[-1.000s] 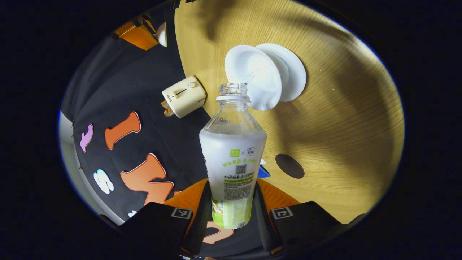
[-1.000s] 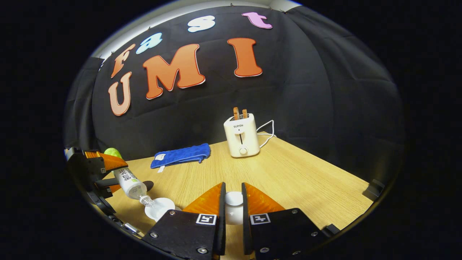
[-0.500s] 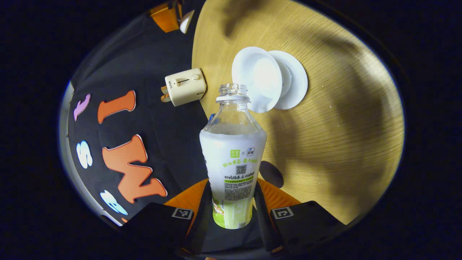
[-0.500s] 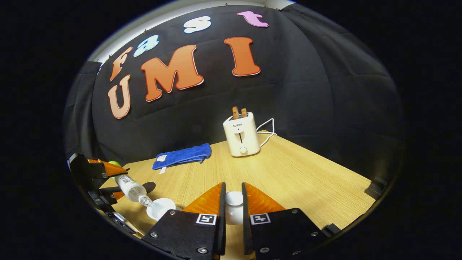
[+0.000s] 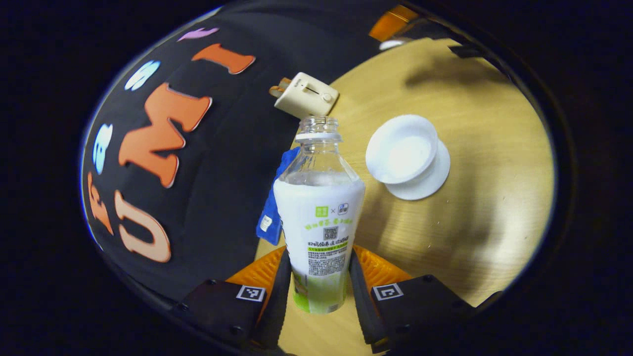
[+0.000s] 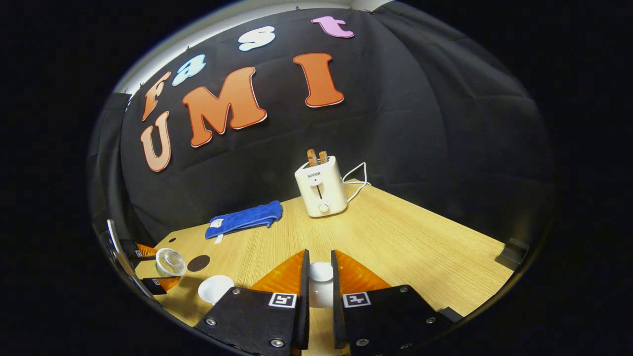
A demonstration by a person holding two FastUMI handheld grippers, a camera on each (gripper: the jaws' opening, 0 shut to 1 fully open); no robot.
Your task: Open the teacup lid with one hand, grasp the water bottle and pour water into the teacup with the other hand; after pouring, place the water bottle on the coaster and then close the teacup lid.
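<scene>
My left gripper (image 5: 319,257) is shut on the lower body of an uncapped water bottle (image 5: 319,217) with a white and green label. The bottle's mouth points away from the cup, no longer over it. The white teacup (image 5: 401,148) stands open on its saucer (image 5: 431,179) to the right of the bottle. In the right gripper view, my right gripper (image 6: 319,256) is shut on the knob of the white lid (image 6: 320,275), held above the table. At far left there, the teacup (image 6: 213,289) sits beside the dark round coaster (image 6: 199,263) and the bottle (image 6: 170,262).
A cream toaster (image 6: 319,190) with toast in it stands at the back of the wooden table (image 6: 405,242), its cord trailing right. A folded blue cloth (image 6: 242,220) lies left of it by the wall. The toaster (image 5: 306,94) and cloth (image 5: 271,212) also appear beyond the bottle.
The left gripper has tipped the bottle back from over the cup and drawn it away to the side. The right gripper still holds the lid in nearly the same spot.
</scene>
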